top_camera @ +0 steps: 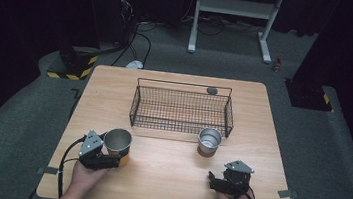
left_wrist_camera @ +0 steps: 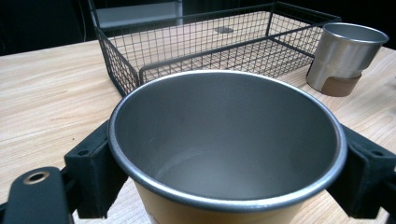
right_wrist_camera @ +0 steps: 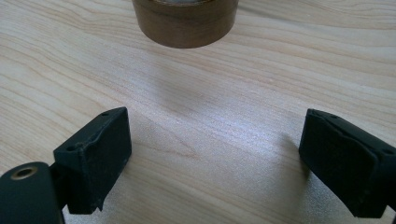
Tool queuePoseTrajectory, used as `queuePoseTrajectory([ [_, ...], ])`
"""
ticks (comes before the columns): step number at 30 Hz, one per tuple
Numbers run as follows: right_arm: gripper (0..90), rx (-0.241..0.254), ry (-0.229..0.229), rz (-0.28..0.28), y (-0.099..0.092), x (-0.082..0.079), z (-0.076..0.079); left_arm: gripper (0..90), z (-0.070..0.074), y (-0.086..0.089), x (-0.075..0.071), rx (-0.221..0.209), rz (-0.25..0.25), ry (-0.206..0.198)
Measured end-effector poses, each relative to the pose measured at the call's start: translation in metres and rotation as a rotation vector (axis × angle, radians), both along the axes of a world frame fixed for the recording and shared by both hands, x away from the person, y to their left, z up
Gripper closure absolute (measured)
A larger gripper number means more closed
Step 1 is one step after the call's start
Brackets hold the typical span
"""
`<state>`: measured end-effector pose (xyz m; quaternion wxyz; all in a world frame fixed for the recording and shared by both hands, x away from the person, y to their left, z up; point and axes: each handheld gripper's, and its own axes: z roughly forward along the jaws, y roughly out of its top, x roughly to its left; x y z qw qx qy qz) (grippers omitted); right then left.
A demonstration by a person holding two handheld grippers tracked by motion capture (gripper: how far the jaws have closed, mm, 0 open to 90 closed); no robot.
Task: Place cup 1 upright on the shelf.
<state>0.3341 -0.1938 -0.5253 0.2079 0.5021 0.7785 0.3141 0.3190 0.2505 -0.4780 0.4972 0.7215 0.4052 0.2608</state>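
- On the wooden table [top_camera: 165,179], near the front left: a steel cup [top_camera: 118,142] with a tan lower band, upright, mouth up, empty inside in the left gripper view.
- Clamped at both sides of that cup's rim: the left gripper [top_camera: 107,159], jaws spread wide to the cup's width and pressed against its wall.
- No readable writing, brand or label on cup, basket or grippers.
- Behind the cup, mid-table: a black wire basket [top_camera: 181,111], long axis running left to right, open top.
- Just beside the basket's front right corner: a second steel cup [top_camera: 209,141] with a brown base, upright, apart from the first.
- Beyond the basket's far rim: a small dark round disc [top_camera: 211,90] on the wood.
- At front right: the right gripper [top_camera: 223,181], resting low over bare wood, jaws wide apart and holding nothing, pointed at the second cup's brown base, well short of it.
- Nothing between either gripper and the basket except the two cups.
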Motion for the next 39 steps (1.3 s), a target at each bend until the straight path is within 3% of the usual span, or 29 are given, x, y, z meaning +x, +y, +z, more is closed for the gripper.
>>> queuePoseTrajectory([
  [11,9.3,0.000,0.000,0.000,0.000,0.000,0.000,13.0,0.002,0.002,0.000,-0.021,-0.002,-0.009],
  [22,9.3,0.000,0.000,0.000,0.000,0.000,0.000,13.0,0.011,-0.001,0.001,0.007,-0.008,0.000],
  [39,9.3,-0.003,-0.002,0.000,-0.001,-0.001,0.000,13.0,0.032,-0.013,0.012,-0.045,-0.004,-0.004],
])
